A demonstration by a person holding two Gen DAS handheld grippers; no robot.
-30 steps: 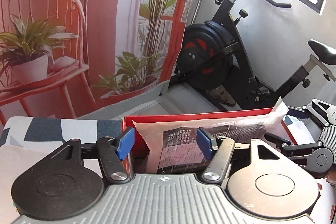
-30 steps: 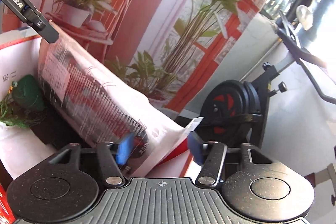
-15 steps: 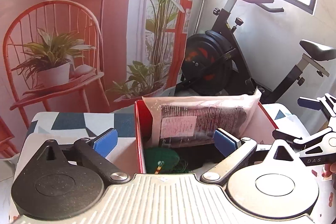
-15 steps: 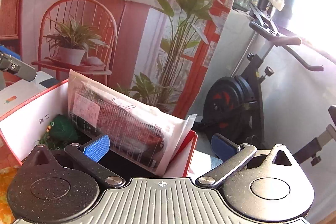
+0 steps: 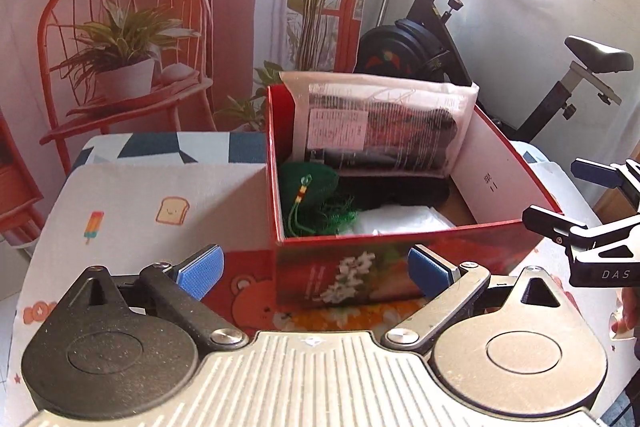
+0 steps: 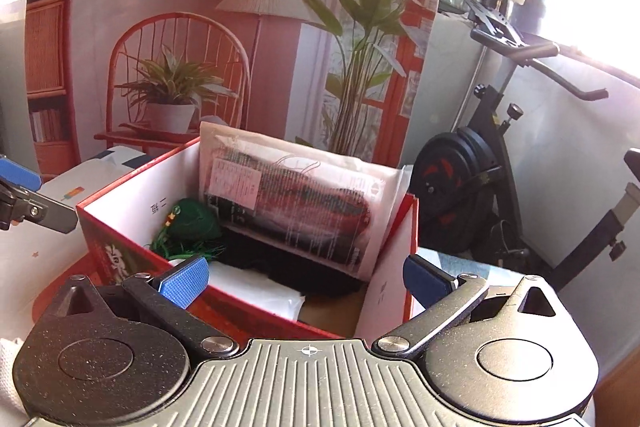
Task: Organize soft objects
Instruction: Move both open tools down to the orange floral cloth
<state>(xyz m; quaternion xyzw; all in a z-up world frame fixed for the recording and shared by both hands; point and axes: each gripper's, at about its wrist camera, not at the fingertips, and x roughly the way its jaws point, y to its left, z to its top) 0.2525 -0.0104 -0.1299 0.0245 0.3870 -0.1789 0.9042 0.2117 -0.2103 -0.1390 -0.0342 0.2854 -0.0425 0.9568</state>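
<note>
Both grippers now back from the red box (image 5: 400,233), fingers spread and empty, bagged packet (image 5: 380,123) upright inside, exercise bike (image 5: 440,39) behind.

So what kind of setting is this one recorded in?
Probably a room in a home, dressed up with a printed backdrop. A black exercise bike stands by a window, the red chair and lamp are only a picture on a hanging printed cloth, and a red cardboard box sits on a cartoon-patterned tablecloth.

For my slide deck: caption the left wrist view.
Open left gripper faces a red cardboard box holding a plastic-wrapped dark garment packet and green knitted pouch.
</note>
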